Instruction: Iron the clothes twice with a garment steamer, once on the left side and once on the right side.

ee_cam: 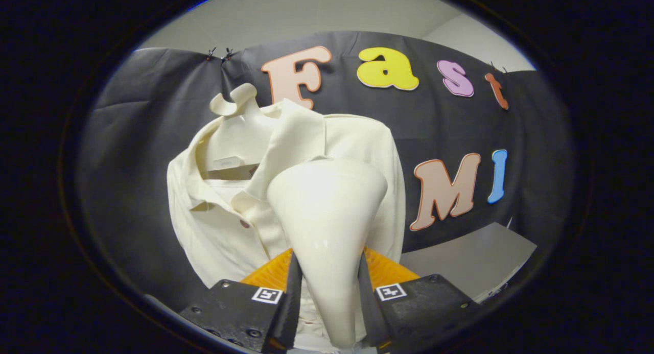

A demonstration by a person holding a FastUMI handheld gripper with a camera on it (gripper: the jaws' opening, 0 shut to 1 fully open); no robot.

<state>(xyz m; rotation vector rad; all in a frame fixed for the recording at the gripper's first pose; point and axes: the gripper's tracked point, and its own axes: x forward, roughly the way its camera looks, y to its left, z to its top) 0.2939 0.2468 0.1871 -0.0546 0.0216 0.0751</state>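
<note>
Gripper view: one steamer, one shirt

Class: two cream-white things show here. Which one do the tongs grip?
The steamer head, clamped between the tongs; the hanging shirt lies beyond them, ungripped.

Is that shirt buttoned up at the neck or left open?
Open. The polo shirt hangs on a hanger with its collar spread and one button undone. The gripper is shut on the garment steamer.
</note>
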